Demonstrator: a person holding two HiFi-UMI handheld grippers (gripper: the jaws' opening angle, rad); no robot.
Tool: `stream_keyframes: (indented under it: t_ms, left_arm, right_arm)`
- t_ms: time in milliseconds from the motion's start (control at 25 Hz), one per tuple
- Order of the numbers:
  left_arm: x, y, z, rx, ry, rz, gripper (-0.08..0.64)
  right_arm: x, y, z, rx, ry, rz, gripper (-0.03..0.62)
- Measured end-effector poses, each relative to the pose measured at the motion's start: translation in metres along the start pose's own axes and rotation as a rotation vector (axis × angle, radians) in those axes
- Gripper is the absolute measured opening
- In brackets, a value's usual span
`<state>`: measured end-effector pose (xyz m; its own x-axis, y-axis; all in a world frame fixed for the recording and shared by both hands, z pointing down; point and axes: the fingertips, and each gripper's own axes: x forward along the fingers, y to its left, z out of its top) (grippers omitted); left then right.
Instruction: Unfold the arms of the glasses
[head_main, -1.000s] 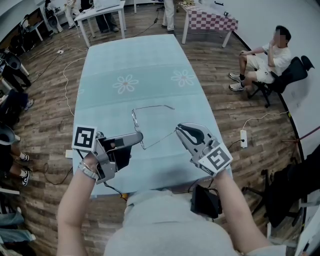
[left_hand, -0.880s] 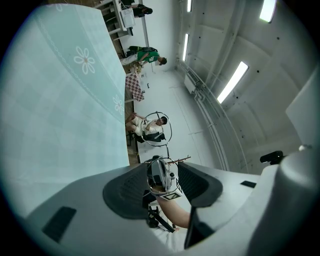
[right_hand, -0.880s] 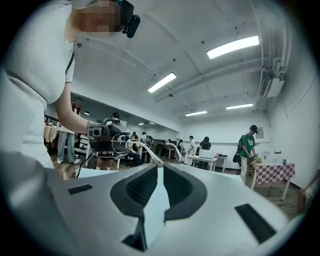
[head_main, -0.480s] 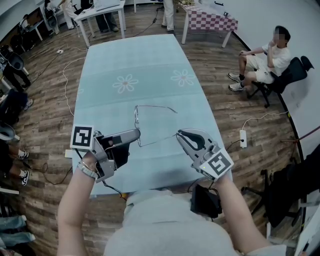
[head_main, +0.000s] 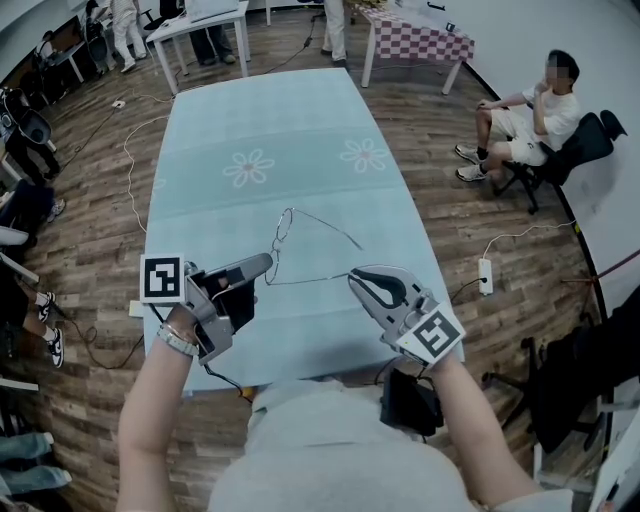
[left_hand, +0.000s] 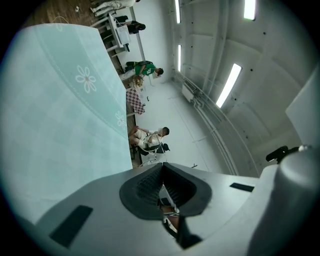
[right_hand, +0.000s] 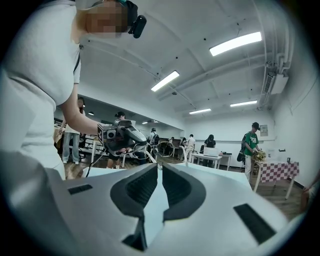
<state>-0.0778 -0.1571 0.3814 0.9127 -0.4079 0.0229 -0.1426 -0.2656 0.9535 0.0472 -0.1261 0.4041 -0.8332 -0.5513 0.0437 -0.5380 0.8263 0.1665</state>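
Observation:
Thin wire-rimmed glasses (head_main: 283, 232) hang just above the teal tablecloth, lenses tipped upward. One arm runs right to my right gripper (head_main: 352, 275), which is shut on that arm's end; the other arm (head_main: 330, 230) slants away to the far right. My left gripper (head_main: 268, 262) has just been closing, and its tips now meet at the frame's near corner by the hinge. In the left gripper view the pads (left_hand: 150, 185) press together and the thin wire does not show. The right gripper view shows the lenses (right_hand: 166, 148) ahead of the right gripper (right_hand: 160, 167), beside the left gripper (right_hand: 131, 139).
The long table (head_main: 260, 110) stretches away from me. A person sits on a chair (head_main: 530, 115) at the right. A power strip (head_main: 487, 275) lies on the wood floor by the table. A chequered table (head_main: 415, 42) and more desks stand at the back.
The glasses have swung from lying flat to lenses tipped up, and shifted slightly left. The left gripper's jaws have gone from open to shut at the frame. The right gripper has drifted slightly nearer.

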Motion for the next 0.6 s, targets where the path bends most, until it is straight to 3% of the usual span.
stream_keyframes:
  t_ms: [600]
  left_arm:
    - [0.0033,-0.0011,0.0011,0.018,-0.071,-0.052,0.009]
  right_arm:
    - [0.0027,0.0039,0.0052,0.04,0.012,-0.015,0.032]
